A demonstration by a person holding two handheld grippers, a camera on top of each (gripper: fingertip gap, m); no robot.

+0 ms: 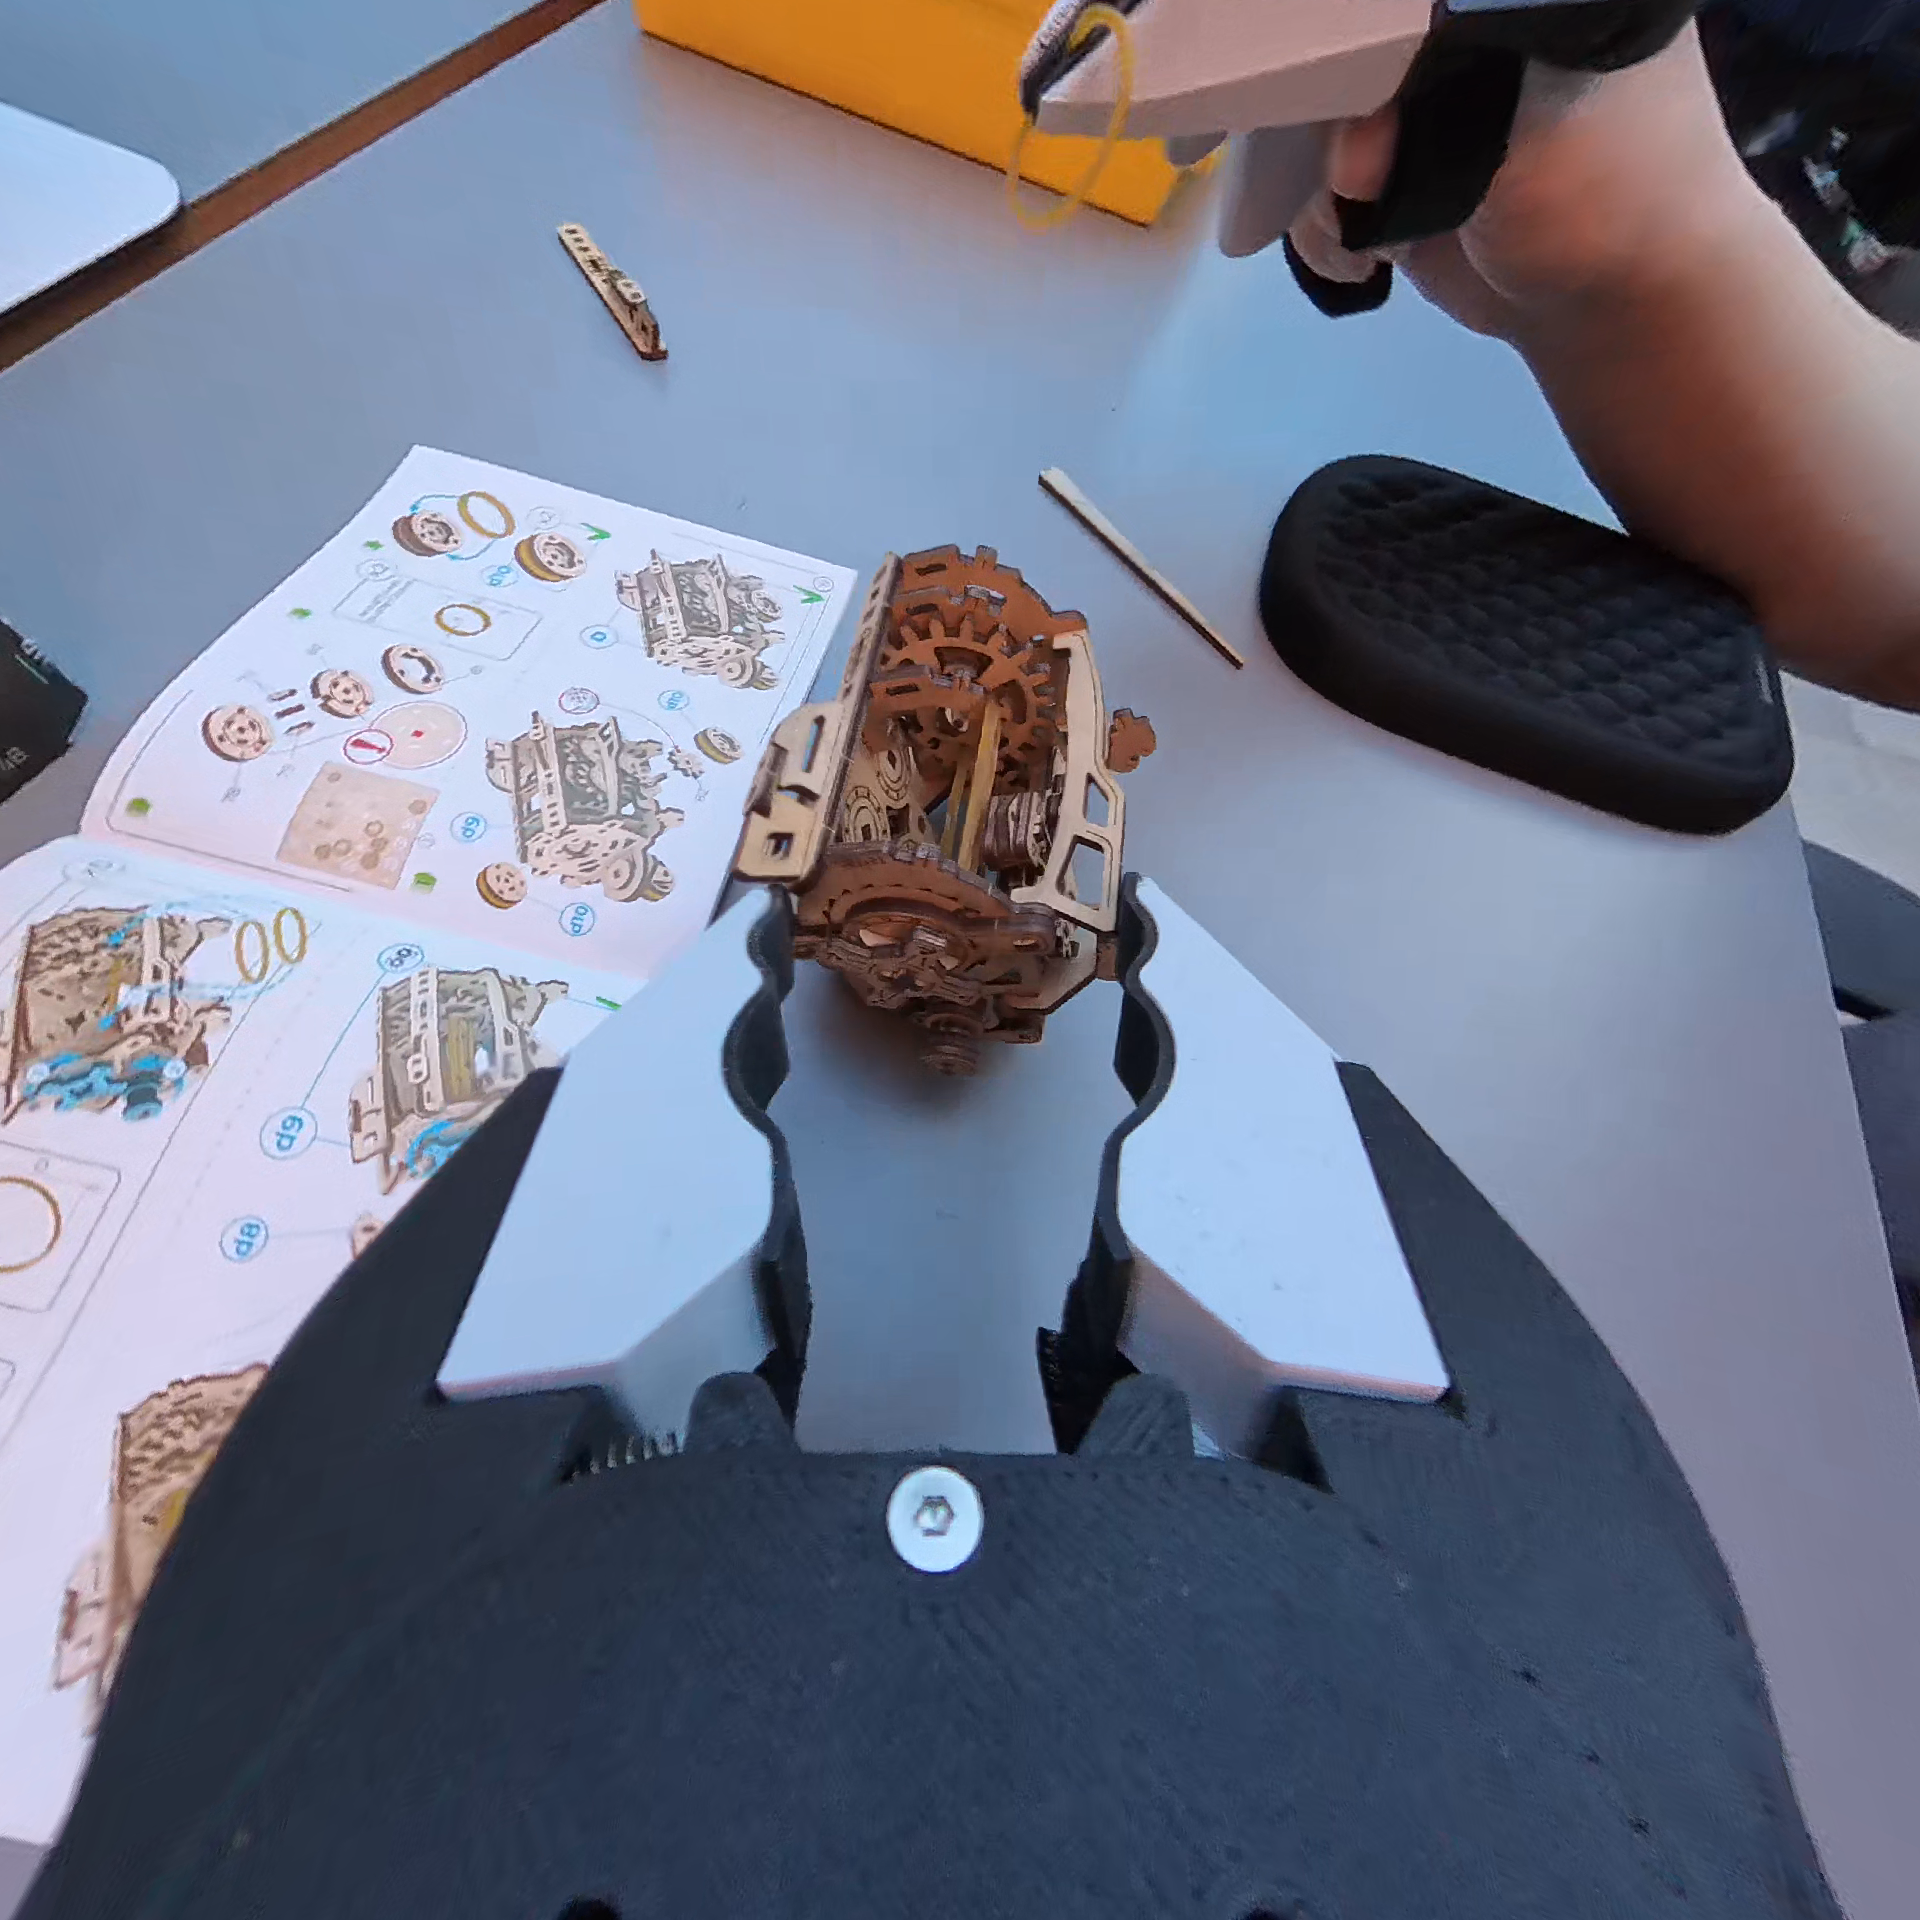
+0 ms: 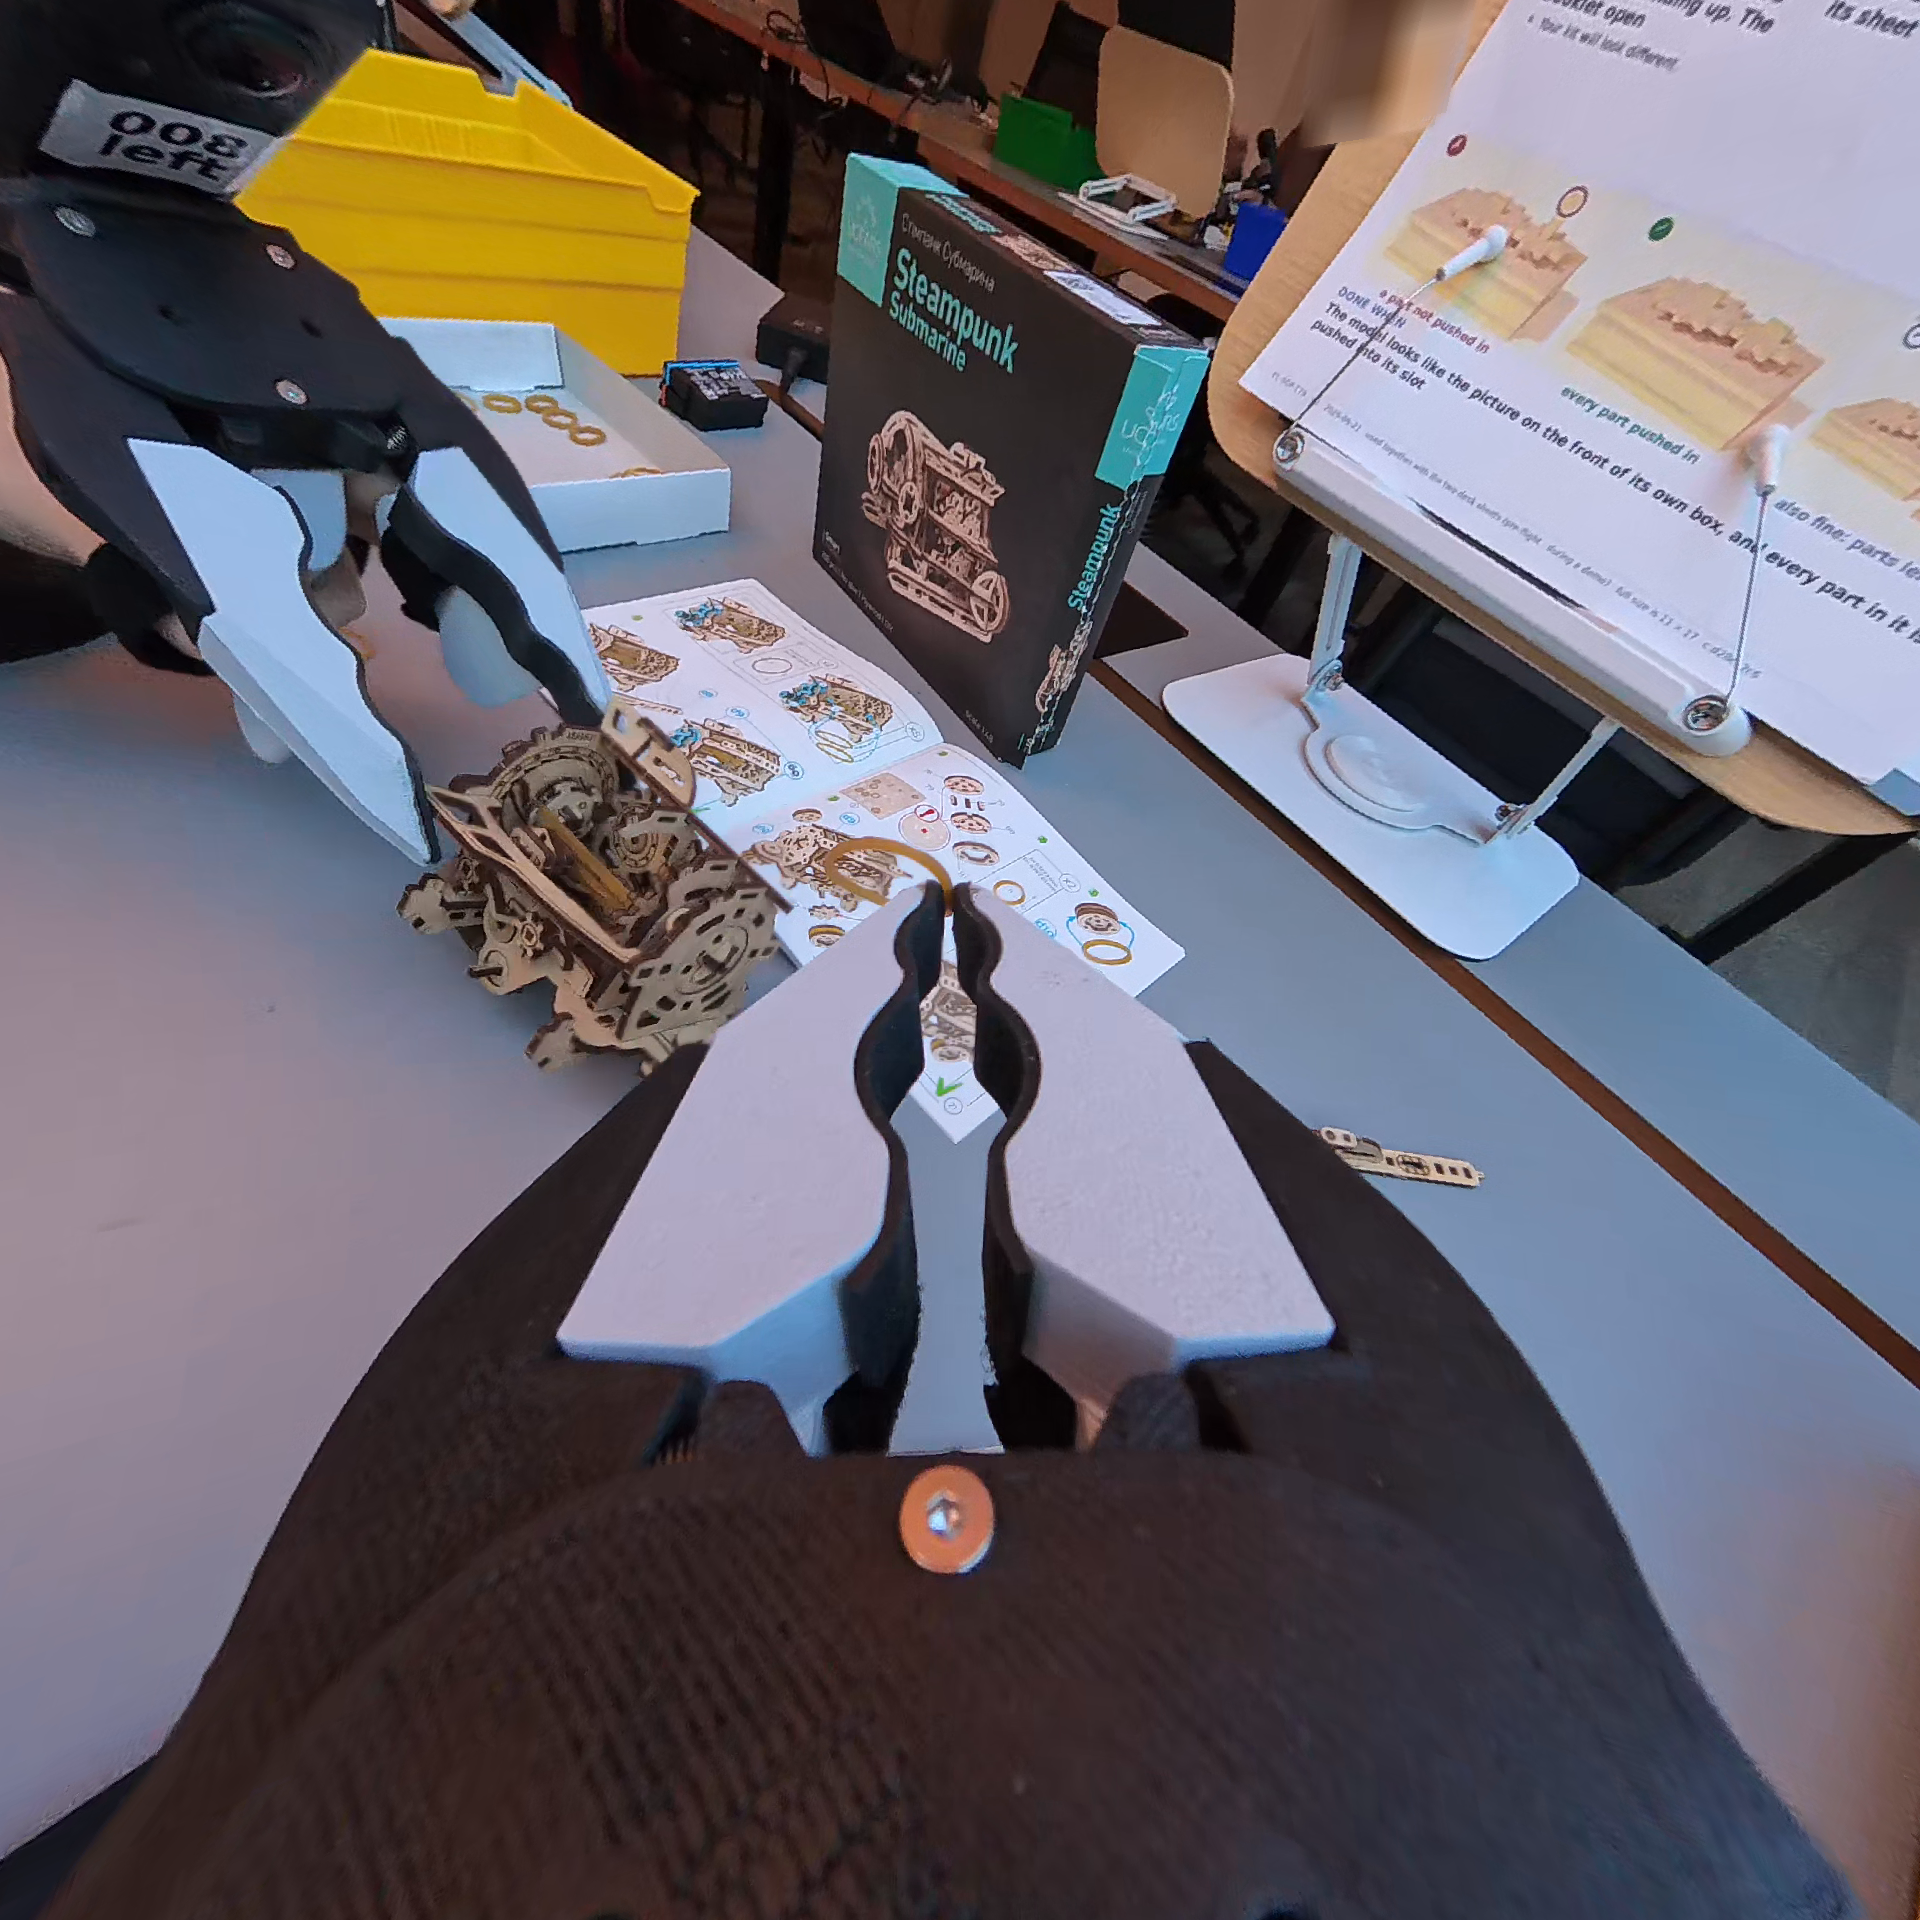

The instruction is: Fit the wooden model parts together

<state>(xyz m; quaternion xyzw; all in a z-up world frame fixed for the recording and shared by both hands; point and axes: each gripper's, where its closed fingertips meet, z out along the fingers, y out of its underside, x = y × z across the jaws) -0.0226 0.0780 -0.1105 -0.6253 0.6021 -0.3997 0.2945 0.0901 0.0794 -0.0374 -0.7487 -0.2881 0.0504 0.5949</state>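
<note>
Grey table (image 1: 935, 343), wooden model (image 1: 935, 800) between spread left gripper (image 1: 940, 914), right gripper (image 2: 951, 899) pinching rubber band (image 2: 883, 857).

Your left gripper (image 1: 943, 925) straddles the near end of the brown wooden gear model (image 1: 940, 800) on the grey table (image 1: 935, 364), jaws apart, both tips at its sides. Your right gripper (image 1: 1049, 78) pinches a yellow rubber band (image 1: 1081, 156) above the yellow bin (image 1: 831, 62).

Brown wooden model (image 1: 935, 790); yellow bin (image 2: 468, 208); black quilted pad (image 1: 1527, 644); grey table (image 1: 935, 343).
</note>
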